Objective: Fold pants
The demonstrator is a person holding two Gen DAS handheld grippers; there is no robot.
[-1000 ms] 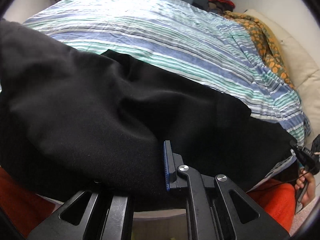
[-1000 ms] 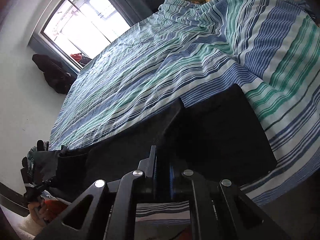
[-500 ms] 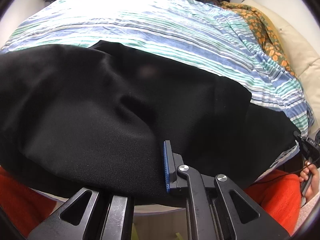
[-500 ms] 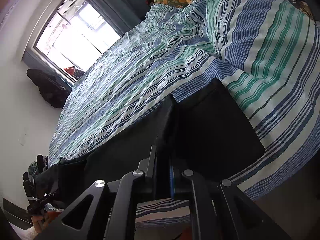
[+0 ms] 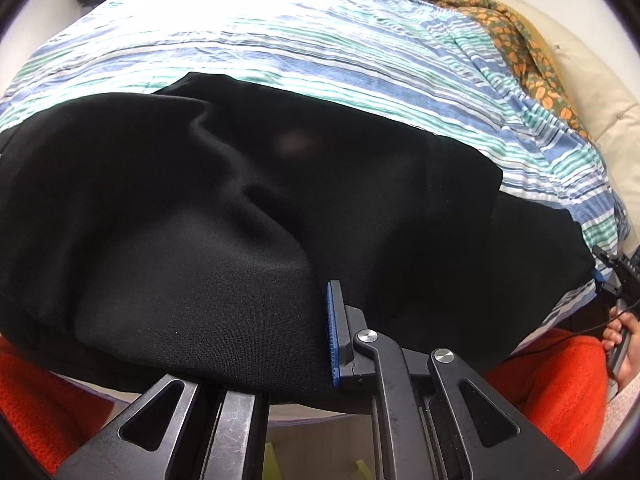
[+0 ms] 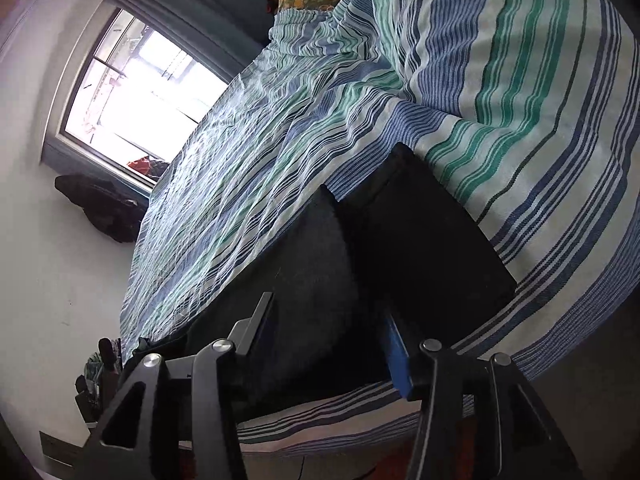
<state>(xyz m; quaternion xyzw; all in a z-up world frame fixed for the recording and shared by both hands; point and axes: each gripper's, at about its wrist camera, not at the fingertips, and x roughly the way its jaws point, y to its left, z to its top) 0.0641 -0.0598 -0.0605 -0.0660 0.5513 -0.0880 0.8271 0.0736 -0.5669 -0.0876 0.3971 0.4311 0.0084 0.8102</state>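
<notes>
Black pants (image 5: 240, 208) lie folded lengthwise across the near edge of the striped bed (image 5: 320, 40). My left gripper (image 5: 322, 304) is shut on their near hem; only its blue-padded right finger (image 5: 333, 332) shows, the other is under the cloth. In the right wrist view the other end of the pants (image 6: 420, 248) rests on the striped cover. My right gripper (image 6: 328, 336) has its jaws opening, with the black cloth lying between the fingers and the pads off it. The right gripper (image 5: 622, 276) also shows at the far right of the left wrist view, held by a hand (image 5: 620, 332).
Orange clothing (image 5: 560, 384) of the person is close to the bed's near edge. An orange-patterned blanket (image 5: 520, 48) and a cream pillow (image 5: 592, 80) lie at the bed's head. A window (image 6: 132, 92) and a dark bundle (image 6: 104, 208) are by the far wall.
The pants have sunk and flattened onto the bed. The right gripper's jaws, shut on the cloth before, now stand apart, and that gripper has rolled. The left gripper keeps its hold.
</notes>
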